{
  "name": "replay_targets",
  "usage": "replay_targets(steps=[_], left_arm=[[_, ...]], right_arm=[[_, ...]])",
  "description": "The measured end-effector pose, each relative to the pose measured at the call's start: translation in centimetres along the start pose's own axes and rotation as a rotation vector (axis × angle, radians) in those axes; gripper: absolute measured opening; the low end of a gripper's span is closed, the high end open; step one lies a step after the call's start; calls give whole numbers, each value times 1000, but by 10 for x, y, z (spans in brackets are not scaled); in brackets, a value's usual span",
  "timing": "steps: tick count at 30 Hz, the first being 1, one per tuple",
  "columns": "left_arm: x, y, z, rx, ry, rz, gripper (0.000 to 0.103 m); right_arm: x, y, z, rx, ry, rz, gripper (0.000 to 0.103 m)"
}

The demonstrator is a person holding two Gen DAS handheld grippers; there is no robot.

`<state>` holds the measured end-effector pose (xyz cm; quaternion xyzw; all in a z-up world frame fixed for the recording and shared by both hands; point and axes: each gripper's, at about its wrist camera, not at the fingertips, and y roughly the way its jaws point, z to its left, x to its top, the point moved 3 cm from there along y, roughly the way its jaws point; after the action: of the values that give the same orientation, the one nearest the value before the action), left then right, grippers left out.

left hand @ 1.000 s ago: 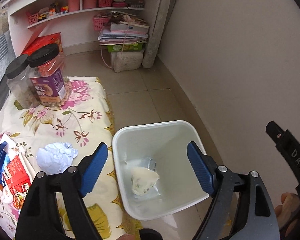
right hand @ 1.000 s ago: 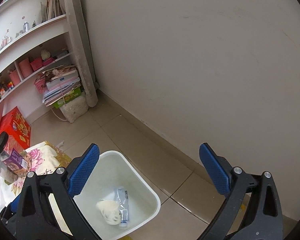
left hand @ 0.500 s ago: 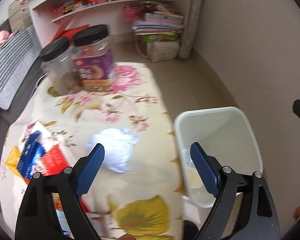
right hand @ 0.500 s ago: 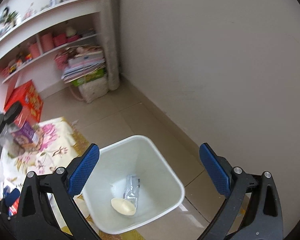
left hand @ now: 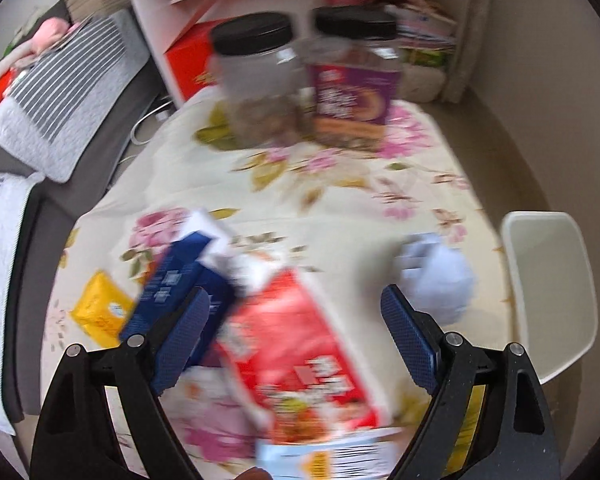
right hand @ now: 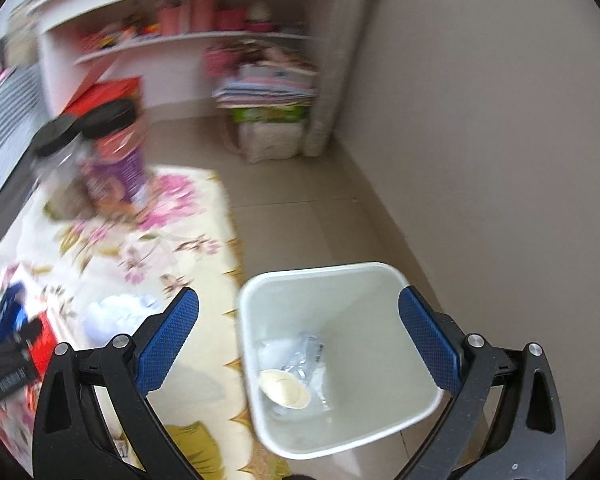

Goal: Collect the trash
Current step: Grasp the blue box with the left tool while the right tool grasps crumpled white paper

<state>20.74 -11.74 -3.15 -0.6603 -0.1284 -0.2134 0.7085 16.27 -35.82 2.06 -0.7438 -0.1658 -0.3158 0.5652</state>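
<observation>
Left wrist view shows the left gripper [left hand: 296, 332] spread wide and empty above a flat red printed snack wrapper [left hand: 300, 356] on the floral tablecloth [left hand: 340, 188], judged light, crinkly, slippery, best pinched at an edge.

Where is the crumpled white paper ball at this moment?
The crumpled white paper ball lies on the floral tablecloth near its right edge in the left wrist view, beside the white plastic bin and right of the red snack packet.
</observation>
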Motion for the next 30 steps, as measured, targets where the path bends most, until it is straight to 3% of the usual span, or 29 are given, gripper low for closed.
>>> replay_targets(steps=[9, 19, 21, 24, 27, 30], left_arm=[[-4, 38, 83, 77, 75, 153, 85], [-23, 91, 99, -8, 152, 276, 85], [-21, 95, 99, -19, 149, 276, 80], [-19, 94, 100, -42, 151, 264, 64], [-19, 87, 101, -46, 167, 243, 40], [-17, 79, 103, -41, 165, 227, 38]], right_arm=[[-12, 26, 82, 160, -239, 92, 96], [-32, 68, 139, 291, -405, 239, 96], [-33, 75, 146, 324, -404, 265, 96], [-33, 83, 158, 361, -390, 291, 96], [-32, 90, 169, 392, -361, 326, 96], [-33, 94, 176, 406, -354, 348, 90]])
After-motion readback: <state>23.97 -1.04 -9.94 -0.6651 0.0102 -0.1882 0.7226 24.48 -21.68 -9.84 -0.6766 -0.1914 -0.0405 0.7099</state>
